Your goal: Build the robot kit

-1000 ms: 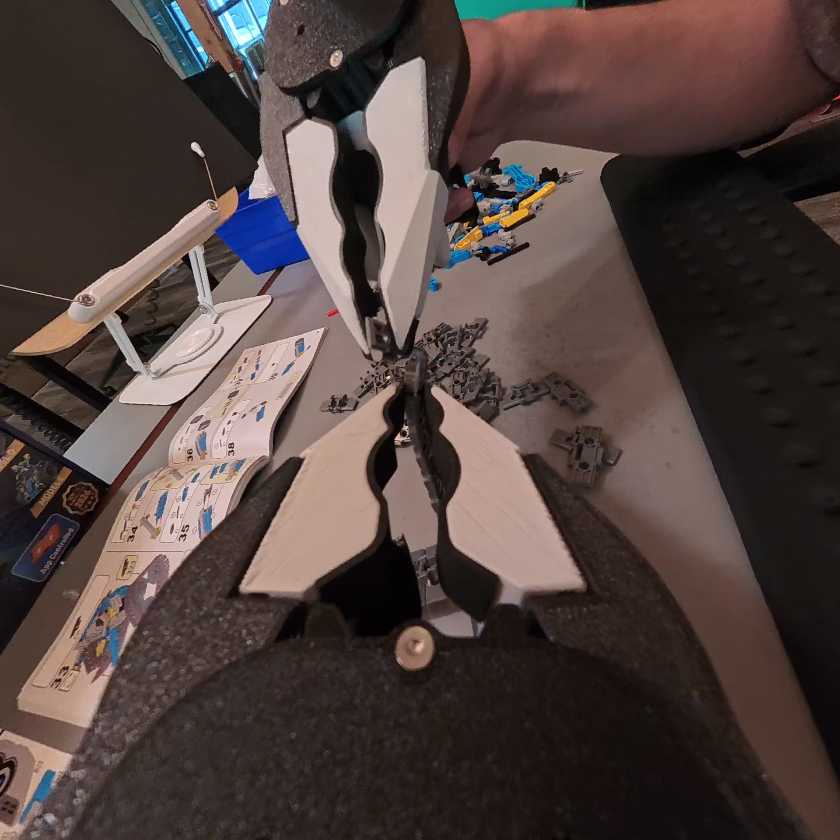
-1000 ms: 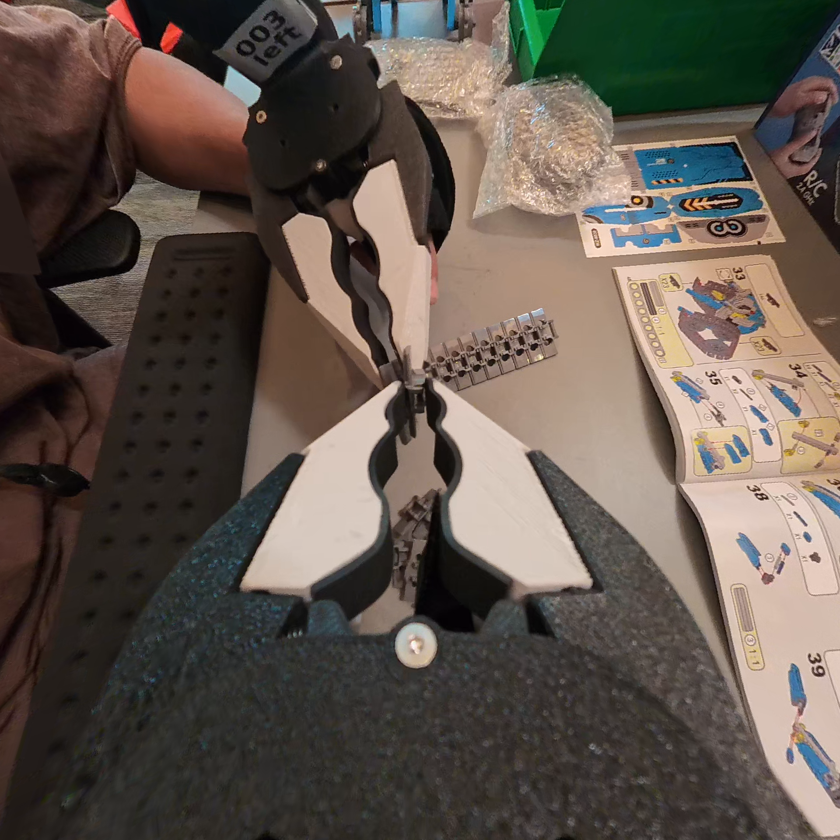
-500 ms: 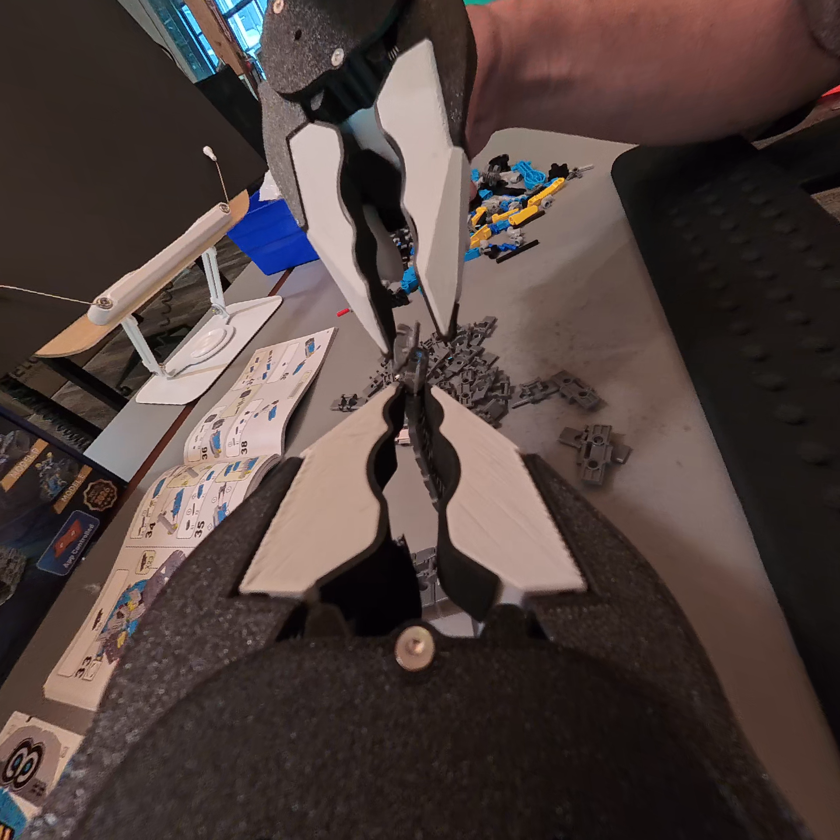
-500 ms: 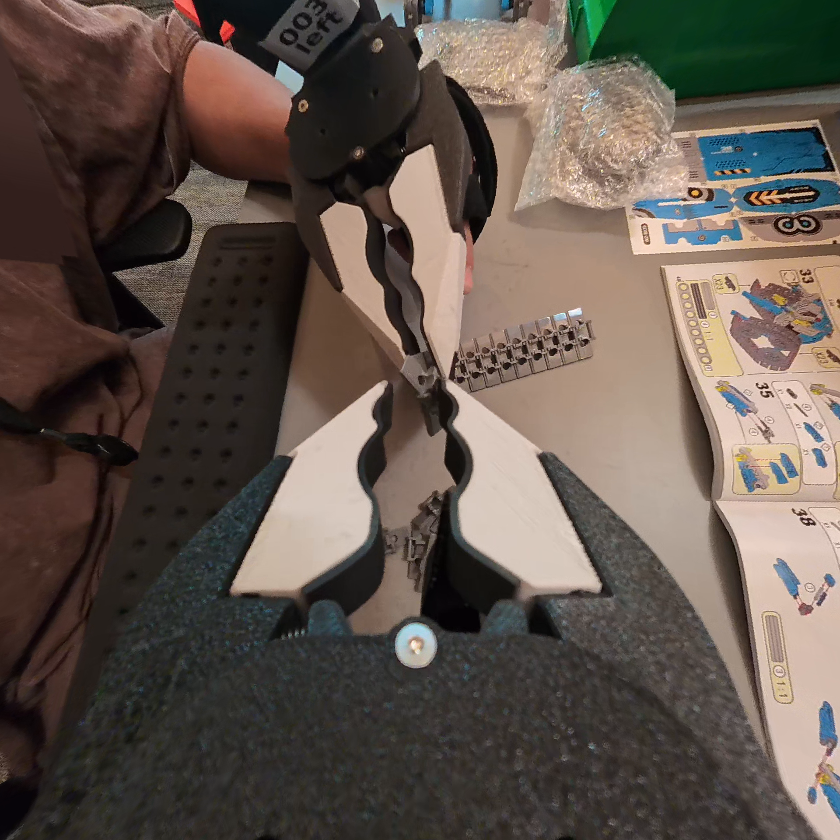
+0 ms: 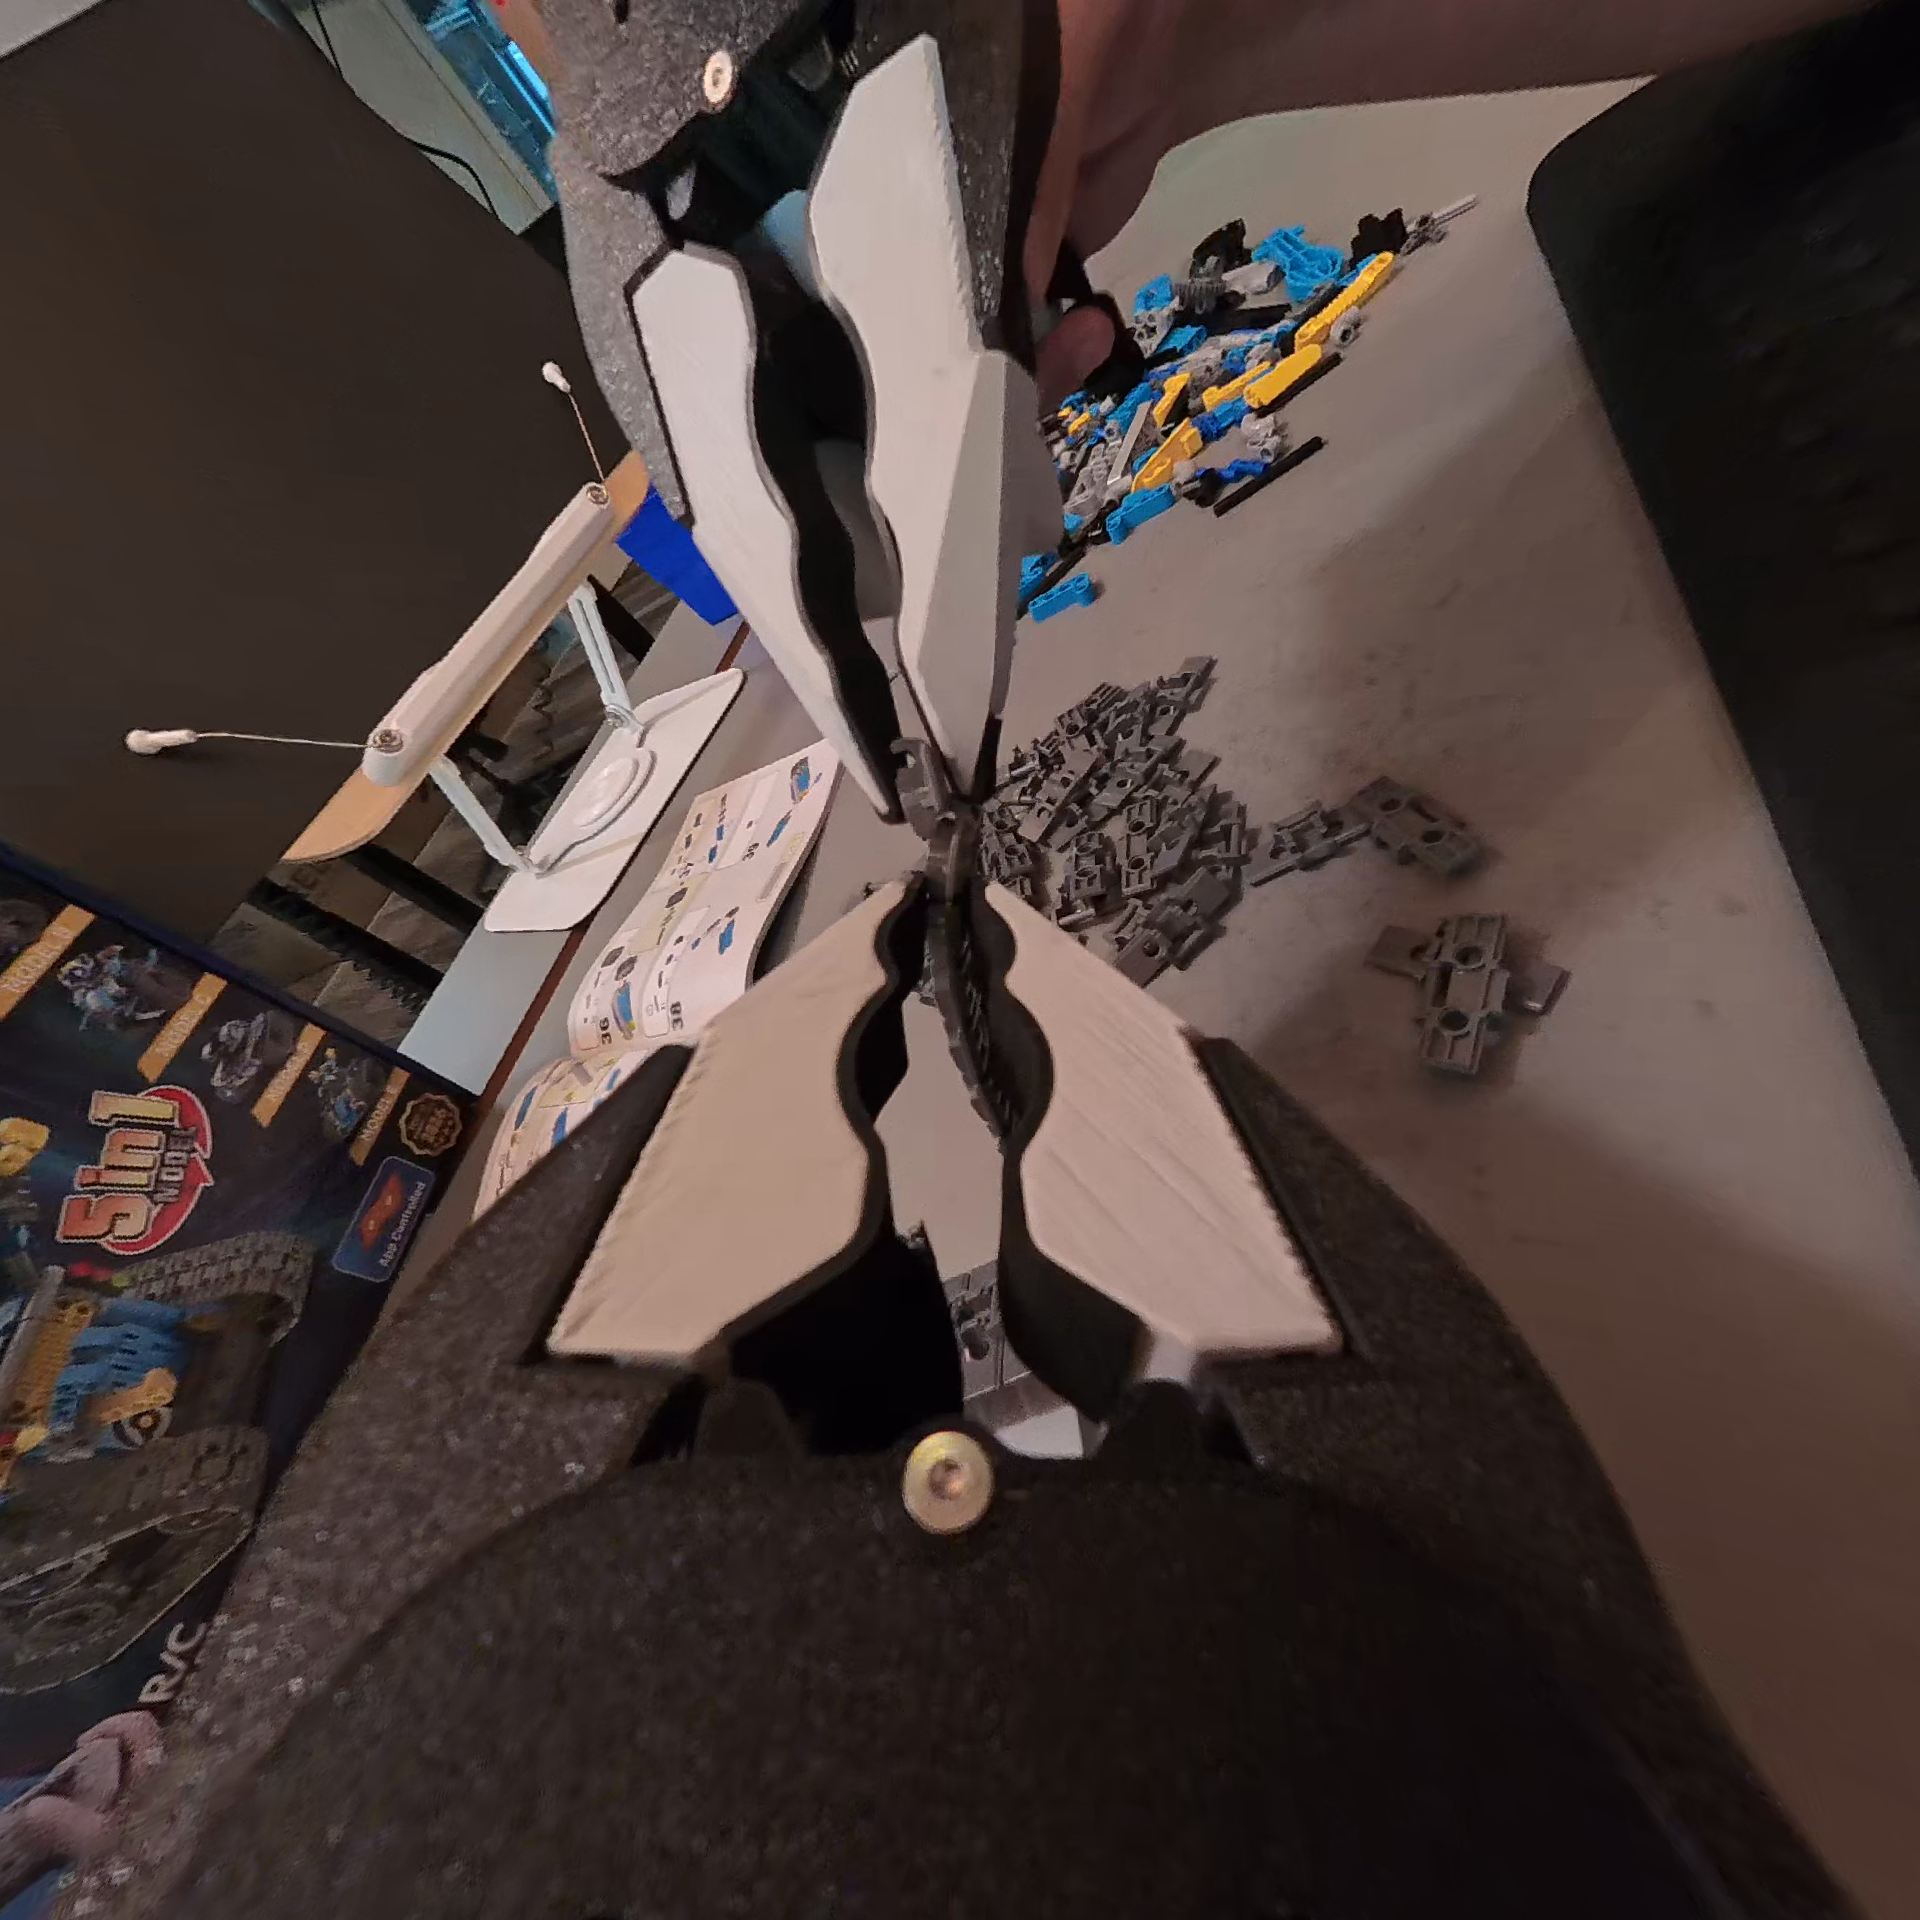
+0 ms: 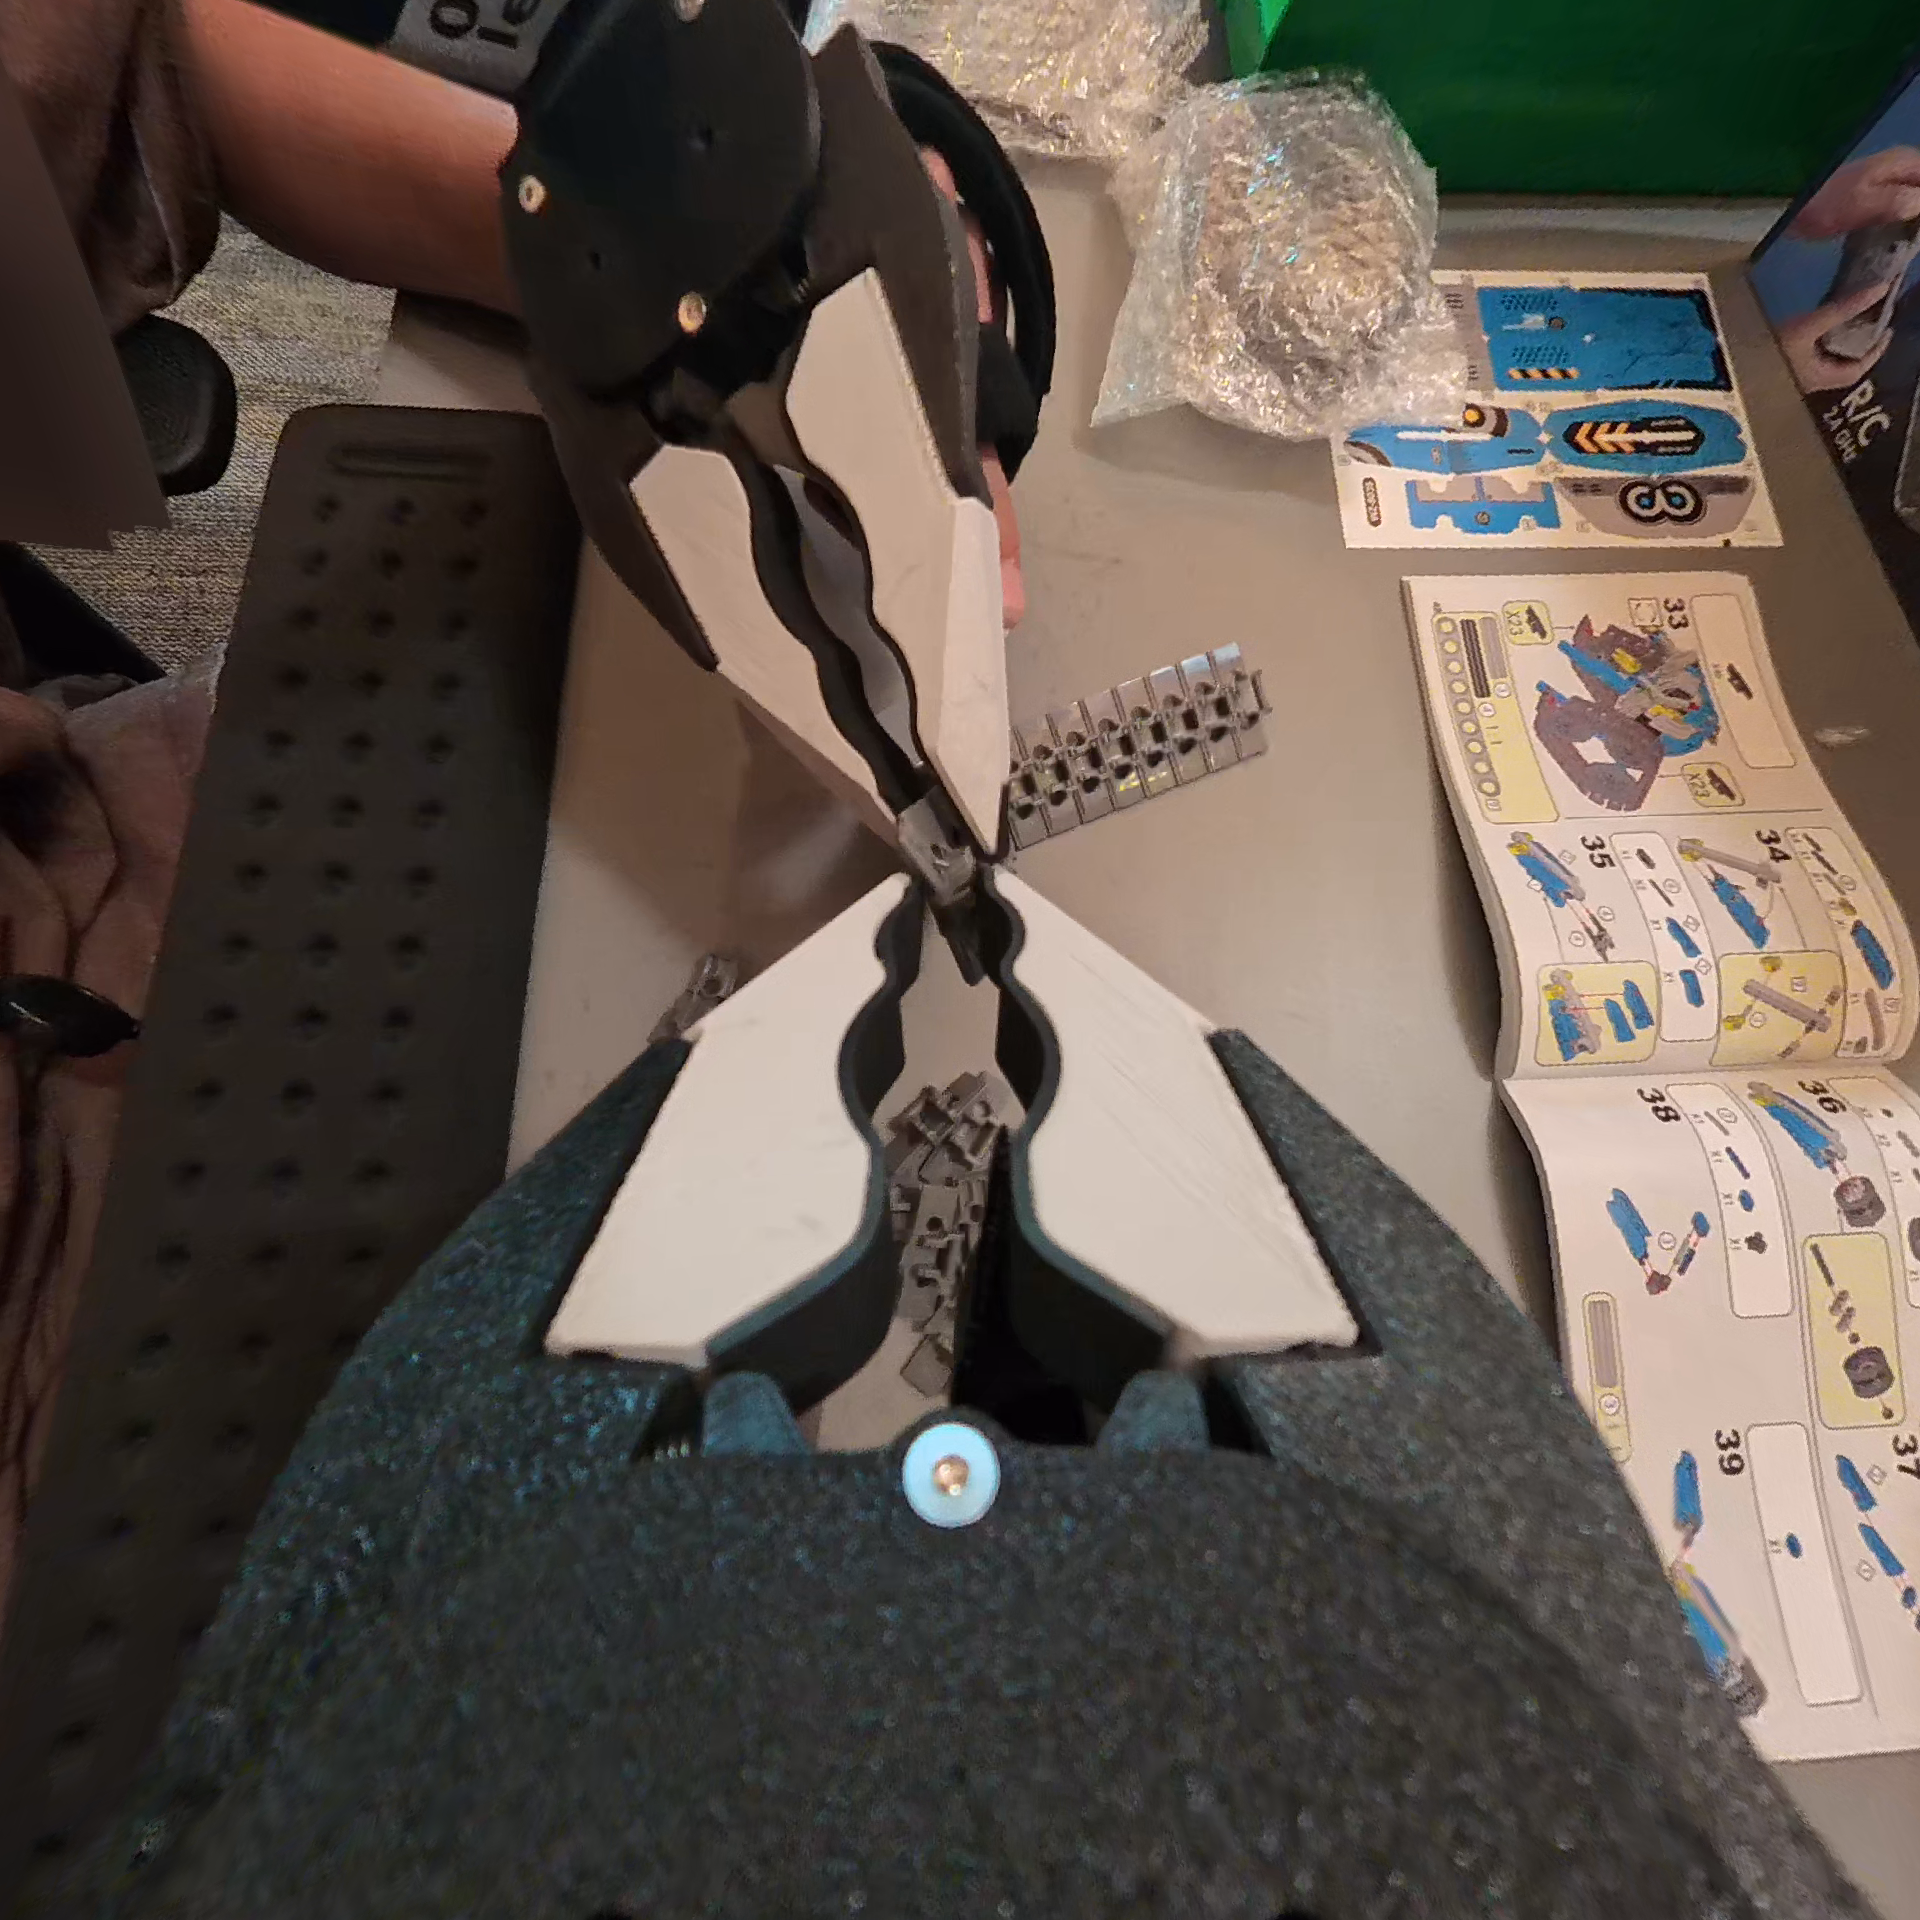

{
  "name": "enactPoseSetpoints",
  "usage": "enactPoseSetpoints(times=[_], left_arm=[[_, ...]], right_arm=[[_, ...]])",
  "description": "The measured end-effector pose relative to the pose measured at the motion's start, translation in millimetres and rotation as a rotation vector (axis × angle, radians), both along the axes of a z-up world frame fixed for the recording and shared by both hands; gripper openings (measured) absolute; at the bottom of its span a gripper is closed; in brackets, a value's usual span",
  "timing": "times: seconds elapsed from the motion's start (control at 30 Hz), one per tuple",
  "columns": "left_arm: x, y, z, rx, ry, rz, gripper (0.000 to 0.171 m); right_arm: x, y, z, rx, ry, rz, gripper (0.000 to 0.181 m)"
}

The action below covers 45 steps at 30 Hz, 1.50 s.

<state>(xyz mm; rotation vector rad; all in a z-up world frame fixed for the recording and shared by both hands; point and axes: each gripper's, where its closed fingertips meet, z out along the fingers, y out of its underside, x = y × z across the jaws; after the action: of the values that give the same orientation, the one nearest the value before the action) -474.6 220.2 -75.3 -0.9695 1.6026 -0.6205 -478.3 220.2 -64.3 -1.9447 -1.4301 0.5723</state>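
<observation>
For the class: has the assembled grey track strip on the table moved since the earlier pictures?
No. The track strip lies in the same place relative to the booklet and sticker sheet; only the camera shifted.

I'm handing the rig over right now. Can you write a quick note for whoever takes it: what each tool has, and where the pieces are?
Left tool: shut on a short grey track section, held above the table.
Right tool: shut on a single grey link, tip to tip with the left tool's piece. They touch, but I can't tell whether they are clipped together.
Already joined: one track strip lies flat behind the tools.
Loose: a pile of grey links and a few strays beside it.
Open instruction booklet on the right.
</observation>
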Motion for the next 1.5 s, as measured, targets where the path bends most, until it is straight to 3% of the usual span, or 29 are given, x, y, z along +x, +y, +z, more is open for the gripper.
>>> enactPoseSetpoints(times=[0.1, 0.2, 0.3, 0.47, 0.6, 0.7, 0.93, 1.1, 1.3, 1.5], left_arm=[[1, 3, -1, 0.045, 0.004, 0.033, 0.006], [2, 7, 1, 0.038, -0.011, 0.071, 0.006], [1, 10, 3, -0.032, -0.027, 0.081, 0.006], [0, 15, 7, -0.177, -0.053, 0.073, 0.006], [-1, 17, 5, -0.182, -0.057, 0.08, 0.006], [-1, 17, 6, -0.119, -0.061, 0.092, 0.006], [1, 16, 4, 0.036, -0.04, 0.137, 0.006], [2, 18, 2, -0.034, -0.048, 0.134, 0.006], [0, 18, 6, -0.157, -0.078, 0.099, 0.006], [1, 17, 5, -0.207, -0.07, 0.089, 0.006]], right_arm=[[0, 1, -2, -0.018, -0.012, -0.032, 0.011], [-2, 1, -1, -0.01, -0.022, -0.054, 0.023], [-2, 5, 0, 0.093, -0.055, -0.077, 0.025], [-3, 16, 5, 0.348, -0.144, -0.112, 0.013], [-3, 19, 3, 0.416, -0.219, -0.122, 0.013], [-4, 18, 4, 0.395, -0.198, -0.141, 0.013], [-2, 15, 0, 0.021, 0.044, -0.215, 0.017], [-1, 13, -4, 0.046, 0.026, -0.201, 0.025], [2, 22, -1, 0.137, -0.021, -0.201, 0.011], [3, 23, -8, 0.194, -0.098, -0.178, 0.014]])
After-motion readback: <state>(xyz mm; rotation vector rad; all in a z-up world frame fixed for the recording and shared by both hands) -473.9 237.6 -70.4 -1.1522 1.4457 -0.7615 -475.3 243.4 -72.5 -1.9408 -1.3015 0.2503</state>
